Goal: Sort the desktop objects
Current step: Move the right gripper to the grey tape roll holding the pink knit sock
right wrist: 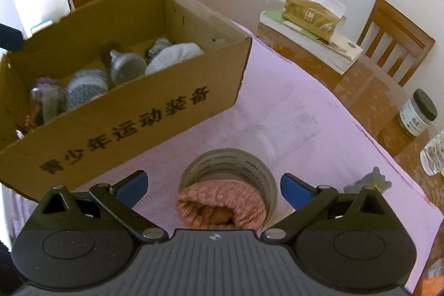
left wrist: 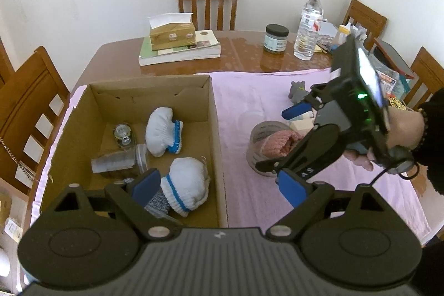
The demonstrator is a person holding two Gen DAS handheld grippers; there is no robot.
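Note:
A cardboard box (left wrist: pixel 213 126) stands on the pink cloth (left wrist: pixel 249 96) and holds two white socks (left wrist: pixel 163 135), a clear jar (left wrist: pixel 119 161) and other small items. My left gripper (left wrist: pixel 219 189) is open and empty over the box's near right wall. My right gripper (right wrist: pixel 213 185) is open, its fingers either side of a pink knitted roll (right wrist: pixel 222 204) that lies against a tape roll (right wrist: pixel 230 165). Both also show in the left wrist view, the pink roll (left wrist: pixel 277 143) and the tape roll (left wrist: pixel 258 135). A grey toy (left wrist: pixel 298 93) sits behind them.
At the table's far side are books with a tissue box (left wrist: pixel 172 33), a dark-lidded jar (left wrist: pixel 276 38), a water bottle (left wrist: pixel 308 27) and clutter at the right. Wooden chairs (left wrist: pixel 208 2) surround the table. The box's printed side (right wrist: pixel 125 124) faces the right gripper.

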